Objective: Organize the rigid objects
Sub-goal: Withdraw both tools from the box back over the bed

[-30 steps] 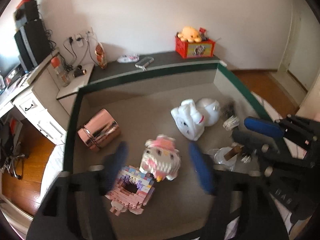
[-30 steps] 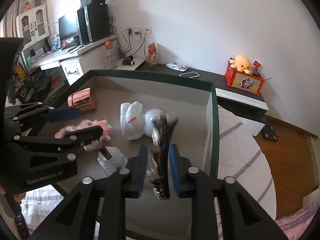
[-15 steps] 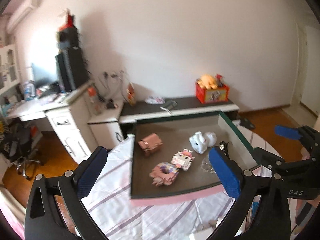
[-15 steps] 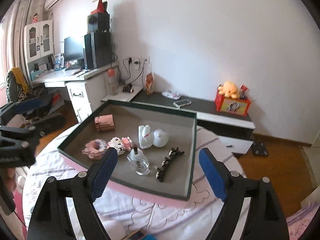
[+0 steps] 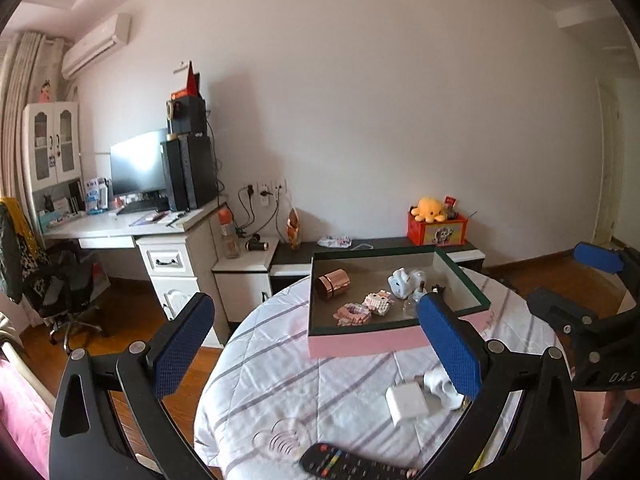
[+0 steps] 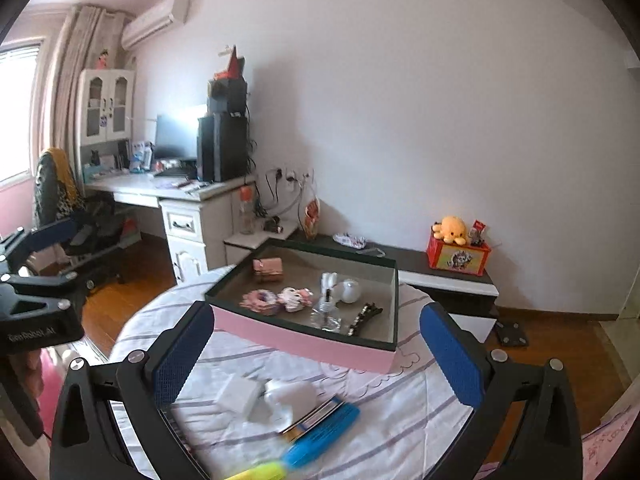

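A pink box with a dark green rim point(image 5: 360, 342) point(image 6: 300, 344) sits on the round table. Inside it lie a rose-gold cylinder point(image 5: 332, 283), two pink block figures point(image 5: 352, 314), a white figurine point(image 5: 402, 282), a small glass bottle point(image 6: 326, 314) and a black hair clip point(image 6: 364, 316). My left gripper point(image 5: 316, 300) hangs well back from the box, open wide and empty. My right gripper point(image 6: 318, 310) is also back from the box. Its jaws are opening, with nothing between them.
On the striped tablecloth in front of the box lie a white charger point(image 5: 406, 400), a black remote point(image 5: 340, 462) and blue and yellow items point(image 6: 320, 436). Beyond the table are a white desk point(image 5: 120, 228) and a low cabinet with a red box point(image 5: 436, 232).
Both grippers pulled back and up from inside the box. The right one let go of the black hair clip, which now lies in the box. Both jaws spread wide.
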`<state>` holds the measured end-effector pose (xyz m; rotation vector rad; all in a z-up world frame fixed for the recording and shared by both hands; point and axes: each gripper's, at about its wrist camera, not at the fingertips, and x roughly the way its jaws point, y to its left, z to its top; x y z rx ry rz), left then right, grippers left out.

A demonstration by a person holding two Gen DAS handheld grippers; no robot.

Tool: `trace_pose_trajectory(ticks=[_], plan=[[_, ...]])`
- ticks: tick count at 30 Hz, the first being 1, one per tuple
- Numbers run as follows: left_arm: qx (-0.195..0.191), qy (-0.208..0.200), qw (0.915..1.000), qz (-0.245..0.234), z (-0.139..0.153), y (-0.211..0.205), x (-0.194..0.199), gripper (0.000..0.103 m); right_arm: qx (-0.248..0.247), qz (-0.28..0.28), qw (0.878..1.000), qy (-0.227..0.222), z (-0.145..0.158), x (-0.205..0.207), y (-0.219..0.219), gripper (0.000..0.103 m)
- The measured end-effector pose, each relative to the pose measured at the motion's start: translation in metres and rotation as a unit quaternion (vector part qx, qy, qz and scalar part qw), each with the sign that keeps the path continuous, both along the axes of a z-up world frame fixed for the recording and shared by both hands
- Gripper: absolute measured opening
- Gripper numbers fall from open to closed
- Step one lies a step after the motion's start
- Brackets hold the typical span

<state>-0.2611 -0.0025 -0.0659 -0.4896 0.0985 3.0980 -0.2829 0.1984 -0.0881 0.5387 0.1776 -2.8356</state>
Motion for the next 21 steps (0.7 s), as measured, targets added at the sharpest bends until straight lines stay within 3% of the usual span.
trace_pose_trajectory(ticks=[10,21], plan=[[0.002,0.002,0.9999,0.017,-0.012,-0.01,0.054,0.103,-0.031,-0.024,0.999,0.013,-0.004,0.054,0.001,0.103],[-0.018,-0.011,0.9998,0.005,-0.018,0.0,0.076,0.103,-0.022,-0.032,0.999,0.012,-0.006,0.081,0.0,0.103]])
